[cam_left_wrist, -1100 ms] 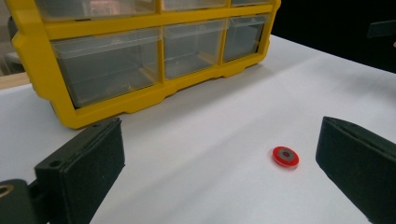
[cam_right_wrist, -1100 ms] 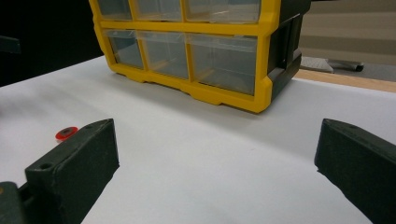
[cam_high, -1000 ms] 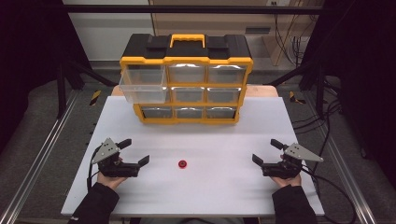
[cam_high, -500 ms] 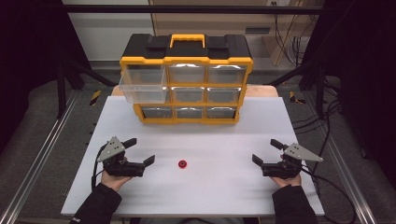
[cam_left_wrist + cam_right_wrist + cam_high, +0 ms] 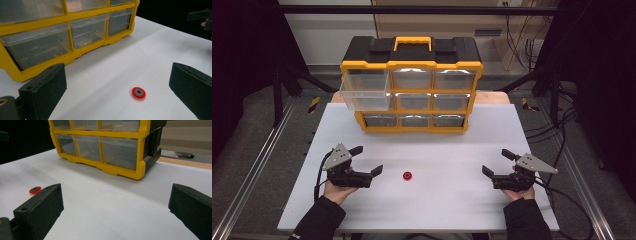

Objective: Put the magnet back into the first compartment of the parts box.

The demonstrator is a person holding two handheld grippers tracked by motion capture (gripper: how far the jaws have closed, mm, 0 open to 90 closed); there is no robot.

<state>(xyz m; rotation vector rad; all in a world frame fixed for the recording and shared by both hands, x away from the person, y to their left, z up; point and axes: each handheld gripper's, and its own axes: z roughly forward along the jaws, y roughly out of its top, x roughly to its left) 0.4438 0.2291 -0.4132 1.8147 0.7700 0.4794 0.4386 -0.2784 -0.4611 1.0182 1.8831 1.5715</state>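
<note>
A small red washer [image 5: 407, 175] lies flat on the white table [image 5: 452, 200], near its middle front. In the left gripper view the washer [image 5: 138, 93] sits just ahead, between the two wide-apart jaws. My left gripper [image 5: 367, 160] is open, a short way left of the washer, with nothing in it. My right gripper [image 5: 497, 162] is open too, far to the right, with the washer [image 5: 35, 189] off to its left. A yellow and black drawer cabinet [image 5: 412, 82] stands at the back; its top-left clear drawer [image 5: 364, 92] is pulled out.
The cabinet [image 5: 62, 37] has clear drawers in three rows and a yellow handle [image 5: 412, 42] on top. Bare white tabletop lies between the grippers and the cabinet. Cables run along the floor at the right [image 5: 562, 125].
My left gripper has moved right, closer to the red washer. The right gripper and the washer have stayed put.
</note>
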